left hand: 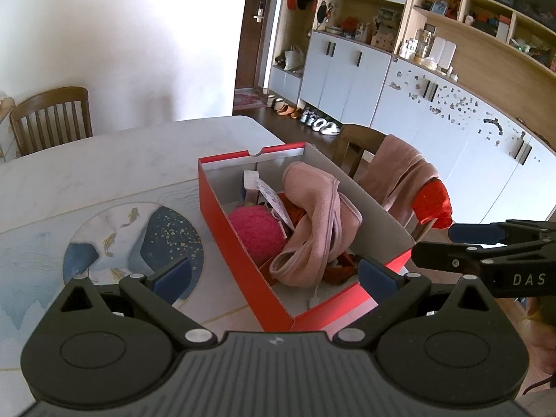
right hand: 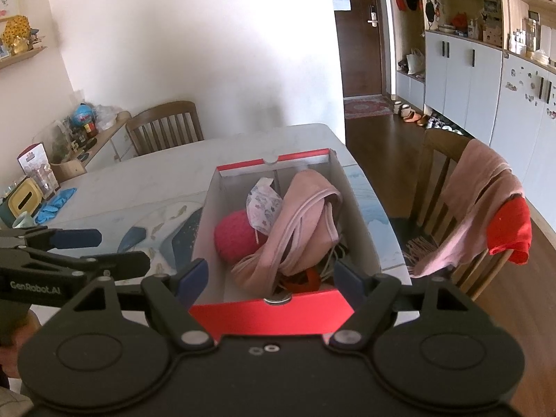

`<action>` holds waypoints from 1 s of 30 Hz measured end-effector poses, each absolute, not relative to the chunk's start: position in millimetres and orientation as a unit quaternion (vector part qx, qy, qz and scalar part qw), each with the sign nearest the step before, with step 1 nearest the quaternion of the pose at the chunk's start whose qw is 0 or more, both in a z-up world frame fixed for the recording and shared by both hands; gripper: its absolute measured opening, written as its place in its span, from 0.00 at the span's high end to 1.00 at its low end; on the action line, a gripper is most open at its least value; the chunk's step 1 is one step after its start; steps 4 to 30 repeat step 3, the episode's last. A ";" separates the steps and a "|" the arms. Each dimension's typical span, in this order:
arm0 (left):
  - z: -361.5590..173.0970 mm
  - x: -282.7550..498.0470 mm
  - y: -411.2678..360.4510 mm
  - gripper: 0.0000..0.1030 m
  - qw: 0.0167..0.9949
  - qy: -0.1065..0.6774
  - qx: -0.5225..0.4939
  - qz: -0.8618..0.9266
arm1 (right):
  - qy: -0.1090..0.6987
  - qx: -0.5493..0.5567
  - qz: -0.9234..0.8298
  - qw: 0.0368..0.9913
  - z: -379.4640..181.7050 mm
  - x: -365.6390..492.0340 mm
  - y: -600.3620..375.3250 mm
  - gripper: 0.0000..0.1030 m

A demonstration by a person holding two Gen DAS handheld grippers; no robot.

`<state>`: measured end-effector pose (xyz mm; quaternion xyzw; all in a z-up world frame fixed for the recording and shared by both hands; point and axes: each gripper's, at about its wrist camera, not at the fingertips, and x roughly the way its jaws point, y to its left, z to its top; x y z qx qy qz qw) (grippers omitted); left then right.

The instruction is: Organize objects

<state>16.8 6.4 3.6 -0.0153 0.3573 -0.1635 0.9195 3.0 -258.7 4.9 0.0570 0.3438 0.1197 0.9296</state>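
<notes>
Left wrist view: left tongs [left hand: 274, 272] spread wide, holding nothing, just above the near end of the red box [left hand: 222, 215] on the worktop [left hand: 104, 160].
Box contents: pink cloth [left hand: 312, 215], magenta ball [left hand: 255, 231], white cable end [left hand: 314, 299].
Writing: "DAS" on the right tongs [left hand: 448, 243] at the frame's edge.
Right wrist view: right tongs [right hand: 271, 278] also wide and holding nothing, at the box's near wall.
Writing: "GenRobot.AI" on the other tool.
Added item: face mask [right hand: 262, 205] atop the pile.
Progress: box looks mostly filled; blue gloves [right hand: 55, 205] remain out on the worktop, possibly left.
</notes>
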 end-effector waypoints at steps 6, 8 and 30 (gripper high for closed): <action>5.0 16.2 6.0 0.00 0.920 0.356 -0.013 -0.162 | 0.345 0.057 0.119 0.930 5.3 3.5 -258.5 0.23; 5.0 16.2 6.0 0.00 0.920 0.356 -0.013 -0.162 | 0.345 0.057 0.119 0.930 5.3 3.5 -258.5 0.23; 5.0 16.2 6.0 0.00 0.920 0.356 -0.013 -0.162 | 0.345 0.057 0.119 0.930 5.3 3.5 -258.5 0.23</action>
